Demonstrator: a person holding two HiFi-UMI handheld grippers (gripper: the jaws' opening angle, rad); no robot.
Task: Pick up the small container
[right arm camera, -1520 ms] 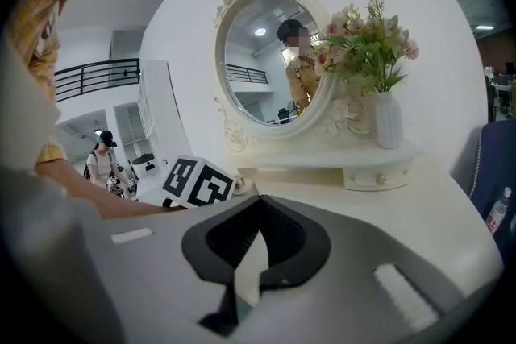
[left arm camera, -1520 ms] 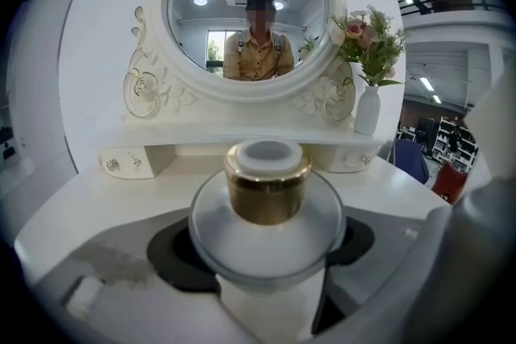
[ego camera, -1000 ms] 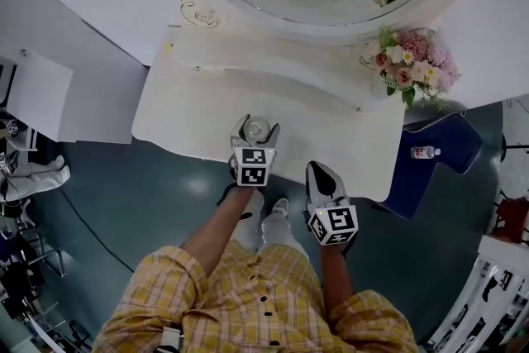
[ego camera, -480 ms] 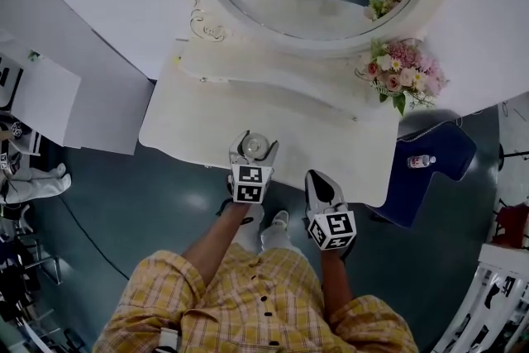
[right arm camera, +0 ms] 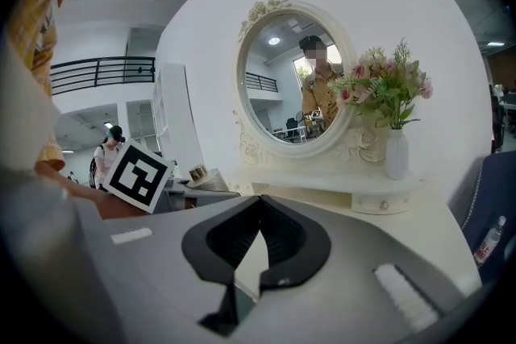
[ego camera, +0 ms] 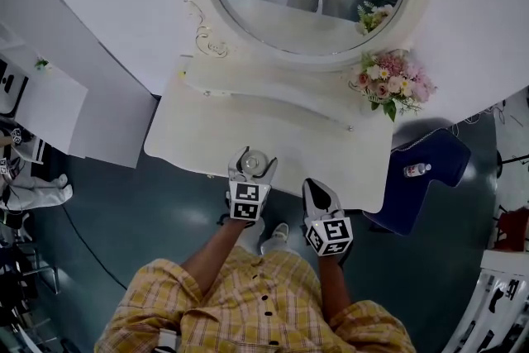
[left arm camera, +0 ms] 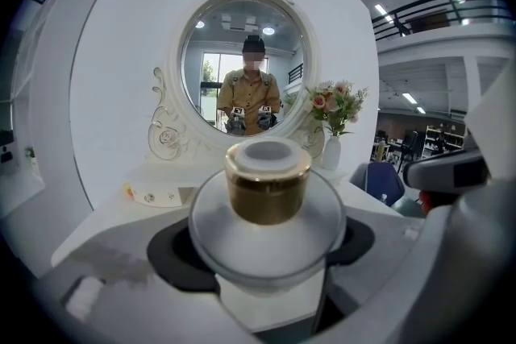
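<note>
Dressing table: white top (ego camera: 207, 128) with a curved near edge, standing against the white wall.
Left gripper: held over the table's near edge (ego camera: 250, 171), its two jaws clamped on the small container from either side.
Small container: a rounded frosted jar with a gold collar and a white cap (left arm camera: 268, 191), upright between the left gripper's black pads. From where I stand I cannot tell if its base touches the table.
Mirror: oval, in an ornate white frame (ego camera: 306, 4), at the back of the table; it reflects the person with both grippers.
Right gripper: just right of the left one, at the table's near edge (ego camera: 316, 188); its jaws are pressed together at the tips with nothing between them.
Flowers: a pink and white bunch in a white vase (ego camera: 393, 83), at the table's back right corner, beside the mirror.
Blue chair: right of the table (ego camera: 442, 146).
Bottle: small, clear, lying on the chair's seat (ego camera: 416, 169).
</note>
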